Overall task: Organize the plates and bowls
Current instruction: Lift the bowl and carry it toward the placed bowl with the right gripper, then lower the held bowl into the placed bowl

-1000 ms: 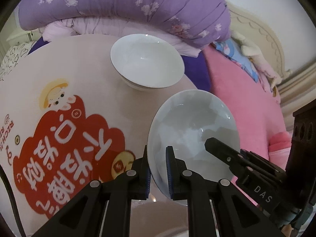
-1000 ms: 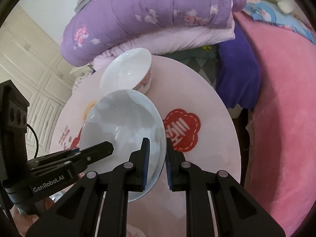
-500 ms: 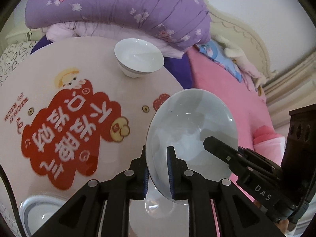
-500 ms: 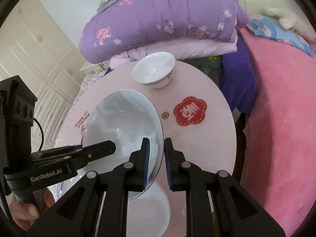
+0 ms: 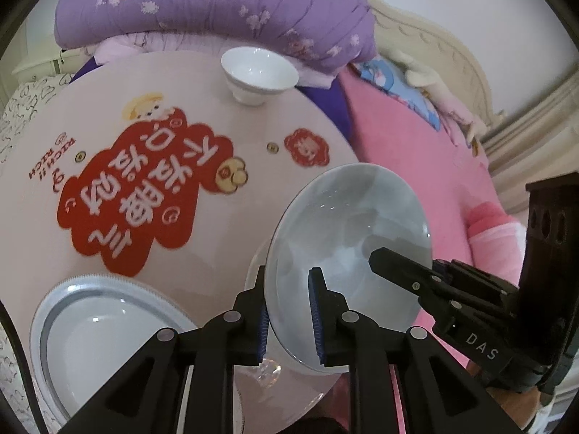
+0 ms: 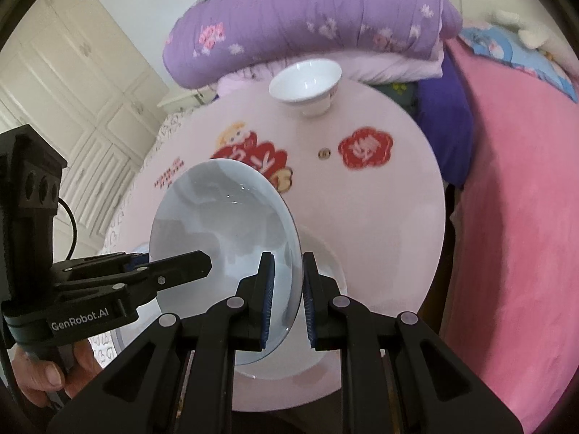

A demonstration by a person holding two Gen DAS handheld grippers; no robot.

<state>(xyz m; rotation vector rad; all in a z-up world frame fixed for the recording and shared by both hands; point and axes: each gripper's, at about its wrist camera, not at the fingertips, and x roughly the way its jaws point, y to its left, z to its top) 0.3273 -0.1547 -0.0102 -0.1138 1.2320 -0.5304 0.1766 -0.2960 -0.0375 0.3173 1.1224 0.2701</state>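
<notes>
A pale grey-blue plate (image 5: 347, 231) (image 6: 224, 217) hangs tilted above the near side of the round pink table (image 5: 318, 115) (image 6: 380, 217). My left gripper (image 5: 287, 275) grips its left rim, and its jaws are opening slightly with the rim still between the pads. My right gripper (image 6: 287, 258) is shut on the opposite rim. Each gripper shows in the other's view, the right gripper (image 5: 383, 256) and the left gripper (image 6: 202, 260). A white footed bowl (image 5: 258, 72) (image 6: 305, 81) stands at the table's far edge.
A white plate (image 6: 325, 264) lies on the table under the held one. A silver-rimmed plate (image 5: 108, 325) sits at the near left. Purple quilts (image 5: 217, 3) are piled behind the table, a pink blanket (image 6: 514, 217) lies to the right, and a hand (image 6: 39, 372) holds the left gripper.
Both grippers have carried the plate back toward the table's near edge and upward. The white bowl now looks farther off, and the plates near the front edge have come into view.
</notes>
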